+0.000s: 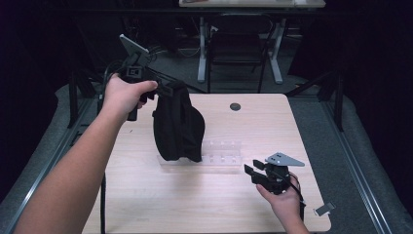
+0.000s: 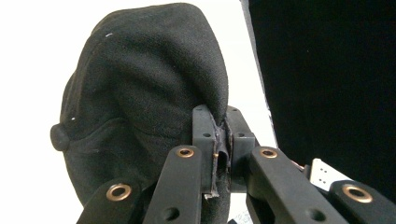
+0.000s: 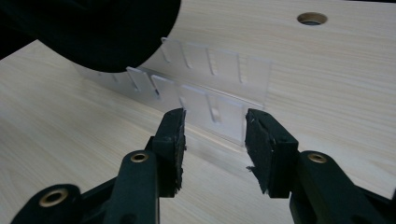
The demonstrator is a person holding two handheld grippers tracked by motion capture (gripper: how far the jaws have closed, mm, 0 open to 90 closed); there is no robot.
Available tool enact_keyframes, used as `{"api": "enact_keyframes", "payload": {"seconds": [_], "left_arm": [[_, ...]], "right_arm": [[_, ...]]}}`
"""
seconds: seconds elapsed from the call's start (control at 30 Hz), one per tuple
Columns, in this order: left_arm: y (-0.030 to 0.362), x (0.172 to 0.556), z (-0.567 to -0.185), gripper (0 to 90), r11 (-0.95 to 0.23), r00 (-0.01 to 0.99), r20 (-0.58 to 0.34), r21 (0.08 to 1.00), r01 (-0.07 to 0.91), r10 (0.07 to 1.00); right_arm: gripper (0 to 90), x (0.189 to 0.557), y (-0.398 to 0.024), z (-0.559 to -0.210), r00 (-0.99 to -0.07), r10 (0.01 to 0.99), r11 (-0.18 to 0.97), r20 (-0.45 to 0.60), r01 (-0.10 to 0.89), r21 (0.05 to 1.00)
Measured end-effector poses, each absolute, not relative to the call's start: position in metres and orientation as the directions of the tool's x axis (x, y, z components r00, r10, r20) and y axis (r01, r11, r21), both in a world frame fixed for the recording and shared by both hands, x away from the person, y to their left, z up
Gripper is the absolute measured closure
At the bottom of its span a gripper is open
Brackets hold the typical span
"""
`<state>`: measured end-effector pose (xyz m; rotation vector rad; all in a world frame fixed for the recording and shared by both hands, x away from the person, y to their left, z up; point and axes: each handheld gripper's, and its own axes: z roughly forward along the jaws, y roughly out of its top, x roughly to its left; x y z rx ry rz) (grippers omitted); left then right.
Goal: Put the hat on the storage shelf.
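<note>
While the left gripper (image 2: 223, 140) has its jaws clamped together on the edge of the black fabric cap (image 1: 178, 124), the cap hangs down from them with its long axis nearly vertical, and its lower end is at the left end of the clear plastic slotted rack (image 1: 214, 155) on the light wooden table (image 1: 170, 204). The right gripper (image 3: 215, 140) has its jaws apart with nothing between them. It points at the rack's near right end, so I judge it the nearer hand to steady the rack.
</note>
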<state>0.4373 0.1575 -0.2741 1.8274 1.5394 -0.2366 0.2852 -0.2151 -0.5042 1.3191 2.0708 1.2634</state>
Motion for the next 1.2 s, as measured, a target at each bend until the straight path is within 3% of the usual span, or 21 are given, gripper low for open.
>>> {"api": "enact_keyframes", "payload": {"seconds": [1.2], "left_arm": [[0.12,0.434,-0.276,85.5,-0.063,0.322,-0.588,0.417,0.907,0.742]], "right_arm": [[59.0,0.313,-0.115,-0.494,-0.662,0.742,0.311,0.104,0.477,0.822]]}}
